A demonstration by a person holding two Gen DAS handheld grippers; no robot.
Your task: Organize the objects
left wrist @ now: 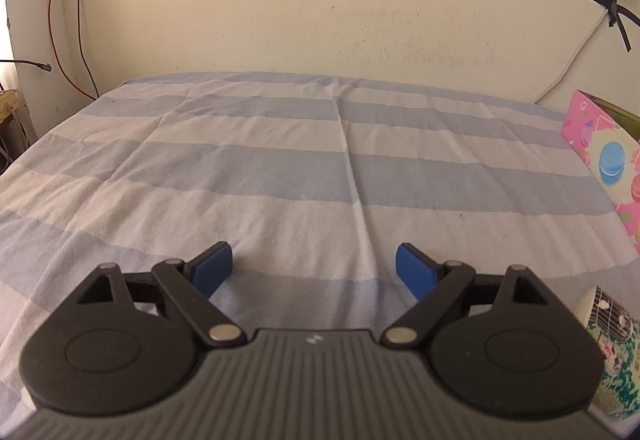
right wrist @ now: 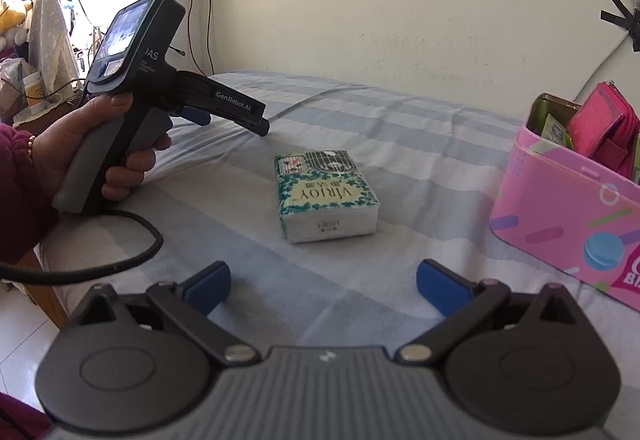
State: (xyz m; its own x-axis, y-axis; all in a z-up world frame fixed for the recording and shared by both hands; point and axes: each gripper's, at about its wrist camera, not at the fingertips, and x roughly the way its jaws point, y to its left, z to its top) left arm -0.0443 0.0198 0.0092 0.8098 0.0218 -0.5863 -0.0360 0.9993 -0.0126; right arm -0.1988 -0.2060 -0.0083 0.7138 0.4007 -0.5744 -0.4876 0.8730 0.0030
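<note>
While the right tongs [right wrist: 323, 286] hover low over the bed [right wrist: 420, 144] with their blue pads spread wide and nothing between them, a tissue pack [right wrist: 326, 196] lies flat on the striped sheet just ahead of them. To its right stands a pink box [right wrist: 560, 212] with a red wallet [right wrist: 604, 128] upright inside. The left tongs [left wrist: 314, 272] are spread too and hold nothing, above bare sheet, with the hand [right wrist: 96, 144] gripping their handle.

A home bedroom is indicated: blue-and-white striped cotton bedsheet [left wrist: 280, 168] spread over a bed, scuffed cream painted wall [left wrist: 320, 8], stuffed yellow plush toy [right wrist: 12, 14] seen by the sunlit window.
</note>
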